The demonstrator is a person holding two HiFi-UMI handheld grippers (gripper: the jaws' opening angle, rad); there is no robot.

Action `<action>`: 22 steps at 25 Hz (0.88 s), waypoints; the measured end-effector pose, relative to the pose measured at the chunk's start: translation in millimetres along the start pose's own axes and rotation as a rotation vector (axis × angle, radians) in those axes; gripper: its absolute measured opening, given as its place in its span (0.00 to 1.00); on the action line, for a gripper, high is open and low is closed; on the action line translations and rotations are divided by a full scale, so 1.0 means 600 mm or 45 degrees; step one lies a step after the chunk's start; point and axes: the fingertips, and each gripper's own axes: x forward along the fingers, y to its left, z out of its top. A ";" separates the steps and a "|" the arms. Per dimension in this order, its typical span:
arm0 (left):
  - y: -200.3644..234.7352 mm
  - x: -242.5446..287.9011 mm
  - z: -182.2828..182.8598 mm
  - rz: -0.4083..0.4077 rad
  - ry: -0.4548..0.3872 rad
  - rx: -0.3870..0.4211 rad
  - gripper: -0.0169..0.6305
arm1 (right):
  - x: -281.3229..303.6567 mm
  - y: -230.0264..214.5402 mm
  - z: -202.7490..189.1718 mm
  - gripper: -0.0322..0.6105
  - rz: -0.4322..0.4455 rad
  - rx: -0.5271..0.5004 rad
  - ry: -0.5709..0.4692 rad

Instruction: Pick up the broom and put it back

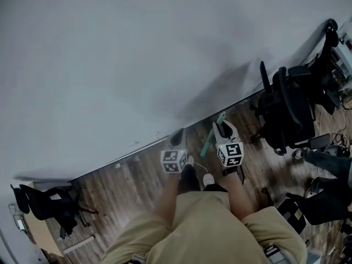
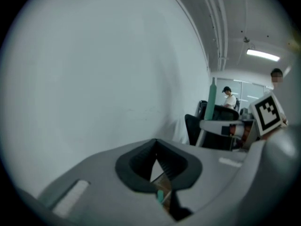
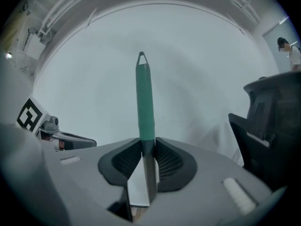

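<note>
The broom's green-gripped handle (image 1: 208, 143) is clamped in my right gripper (image 1: 224, 128), close to the white wall. In the right gripper view the green grip (image 3: 145, 102) rises straight out of the jaws, and the metal shaft runs down between the pads; the right gripper (image 3: 148, 147) is shut on it. The broom's head is hidden. My left gripper (image 1: 177, 138) is just left of the right one, with its tips toward the wall. The left gripper (image 2: 156, 147) has its pads meeting at the tips with nothing between them. The broom's handle top (image 2: 212, 100) shows at the right in that view.
A white wall (image 1: 137, 54) fills the space ahead and meets a dark wood floor (image 1: 126, 186). Black office chairs (image 1: 291, 106) stand at the right and another chair (image 1: 49, 202) at the lower left. A person's legs (image 1: 330, 166) are at the far right.
</note>
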 end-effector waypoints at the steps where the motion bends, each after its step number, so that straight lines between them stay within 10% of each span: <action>1: -0.008 -0.009 0.015 0.003 -0.022 0.014 0.03 | -0.009 0.002 0.018 0.19 0.013 -0.006 -0.029; 13: -0.068 -0.125 0.207 0.087 -0.311 0.146 0.03 | -0.085 0.092 0.223 0.19 0.194 -0.136 -0.297; 22: -0.083 -0.220 0.237 0.178 -0.380 0.244 0.03 | -0.118 0.184 0.253 0.19 0.339 -0.204 -0.356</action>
